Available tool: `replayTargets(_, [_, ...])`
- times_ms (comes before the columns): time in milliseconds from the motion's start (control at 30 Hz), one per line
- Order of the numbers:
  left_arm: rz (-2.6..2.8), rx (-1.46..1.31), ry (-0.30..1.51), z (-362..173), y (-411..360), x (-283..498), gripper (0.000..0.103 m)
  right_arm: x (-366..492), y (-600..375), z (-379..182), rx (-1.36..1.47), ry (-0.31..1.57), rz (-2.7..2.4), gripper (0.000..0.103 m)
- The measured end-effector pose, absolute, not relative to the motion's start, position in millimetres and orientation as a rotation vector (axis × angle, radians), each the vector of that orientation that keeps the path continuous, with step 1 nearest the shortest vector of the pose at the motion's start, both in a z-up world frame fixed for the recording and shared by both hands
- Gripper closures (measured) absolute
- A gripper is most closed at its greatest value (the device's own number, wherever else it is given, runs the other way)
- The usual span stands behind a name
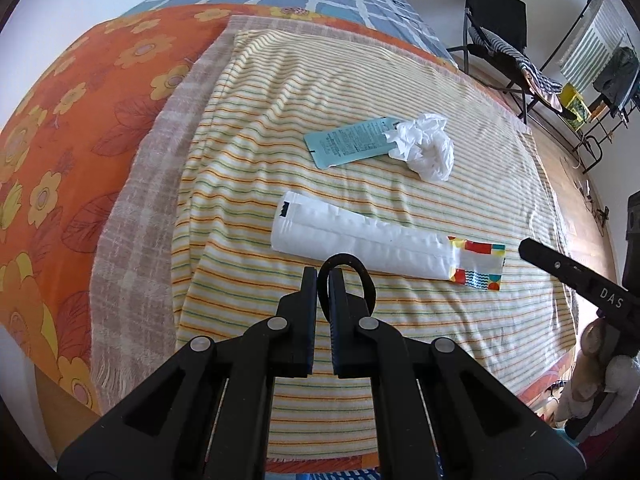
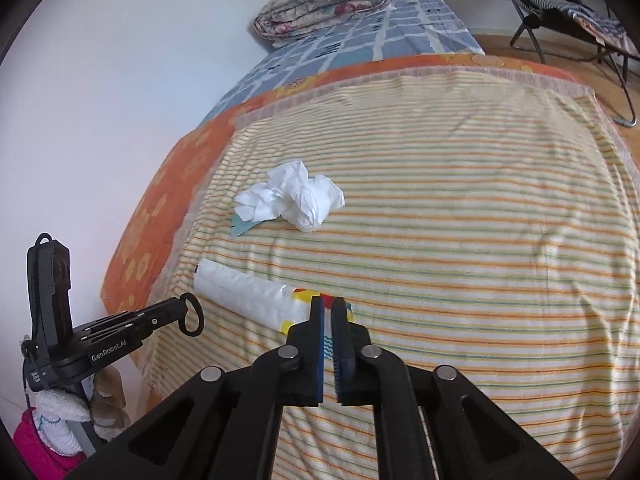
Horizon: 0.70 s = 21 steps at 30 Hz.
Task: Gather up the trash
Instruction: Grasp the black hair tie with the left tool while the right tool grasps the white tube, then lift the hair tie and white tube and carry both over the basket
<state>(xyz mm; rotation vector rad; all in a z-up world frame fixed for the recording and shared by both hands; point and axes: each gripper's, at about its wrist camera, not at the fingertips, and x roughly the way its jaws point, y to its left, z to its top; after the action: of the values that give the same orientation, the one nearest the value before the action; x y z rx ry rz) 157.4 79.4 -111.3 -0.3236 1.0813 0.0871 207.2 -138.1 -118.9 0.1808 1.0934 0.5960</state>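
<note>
Fingers (image 2: 316,320) of the right gripper (image 2: 327,304) pinch a glossy white wrapper (image 2: 248,296).

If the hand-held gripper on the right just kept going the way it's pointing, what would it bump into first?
Most likely the white wrapper: the right hand-held gripper points down at its colourful end, which shows between its nearly closed fingertips. Whether they already touch it is unclear. Beyond lies the striped towel.

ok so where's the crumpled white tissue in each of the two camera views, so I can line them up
Left wrist view: the crumpled white tissue lies right of centre in the upper half, overlapping the right end of the teal card.
Right wrist view: the tissue sits left of centre at mid-height, the card poking out at its lower left.
Shared landmark: the white packet with a colourful end, nearer the cameras.
</note>
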Motion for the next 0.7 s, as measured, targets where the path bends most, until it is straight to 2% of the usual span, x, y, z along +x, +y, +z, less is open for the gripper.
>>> replayTargets(33, [0.088, -0.323, 1.081, -111, 80, 157, 0.100, 209, -140, -123, 0.196, 1.113, 0.587, 0.065])
replayTargets(100, [0.091, -0.322, 1.082, -111, 80, 157, 0.100, 211, -142, -132, 0.241, 1.147, 0.573, 0.030])
replayTargets(167, [0.091, -0.323, 1.083, -112, 80, 157, 0.100, 211, -140, -139, 0.262, 1.152, 0.588, 0.048])
replayTargets(200, [0.090, -0.324, 1.084, -112, 80, 157, 0.100, 213, -135, -145, 0.251, 1.178, 0.596, 0.065])
replayTargets(300, [0.089, -0.326, 1.080, -111, 80, 158, 0.100, 216, -128, -157, 0.272, 1.204, 0.605, 0.070])
replayTargets(400, [0.089, -0.322, 1.073, -109, 80, 159, 0.100, 217, -123, -159, 0.242, 1.209, 0.581, 0.103])
replayTargets(700, [0.100, -0.314, 1.034, -94, 89, 147, 0.100, 192, -129, -110, 0.114, 1.068, 0.605, 0.103])
